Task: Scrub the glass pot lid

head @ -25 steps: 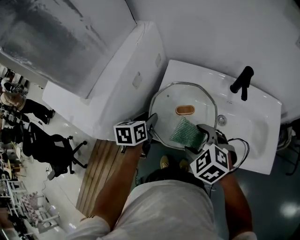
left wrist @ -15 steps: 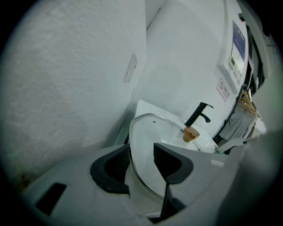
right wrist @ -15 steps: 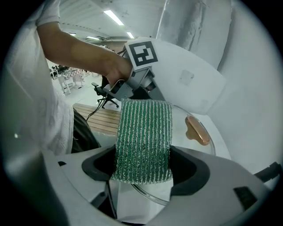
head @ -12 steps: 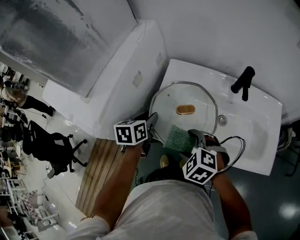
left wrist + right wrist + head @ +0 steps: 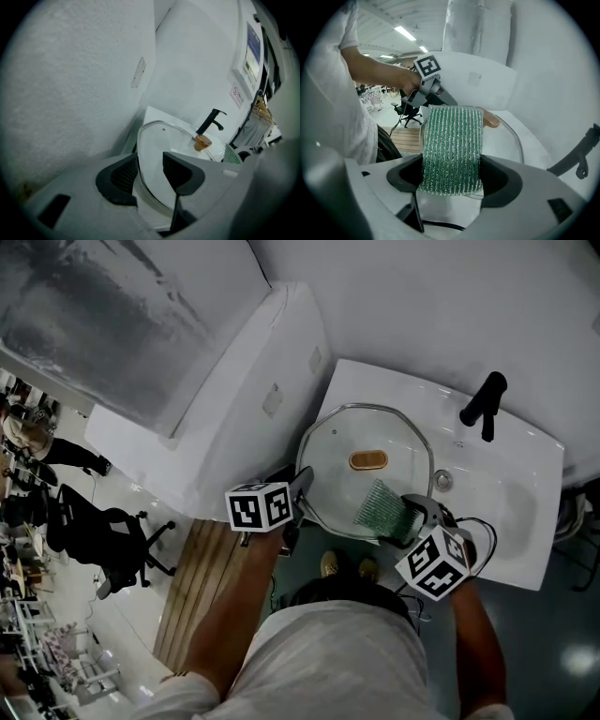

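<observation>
One glass pot lid (image 5: pixel 345 448) sits in the sink (image 5: pixel 525 474), left tool (image 5: pixel 303 487) gripping its rim, right tool (image 5: pixel 401 523) gripping green scourer (image 5: pixel 379 506).

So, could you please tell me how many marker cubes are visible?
2. One marker cube sits on the left gripper at the glass lid's rim; the other cube on the right gripper holding the scrub pad. None seems hidden.

White shirt (image 5: pixel 328 662), grey left gripper (image 5: pixel 150 158) and right gripper (image 5: pixel 451 161), black-and-white marker cubes (image 5: pixel 260 506)
</observation>
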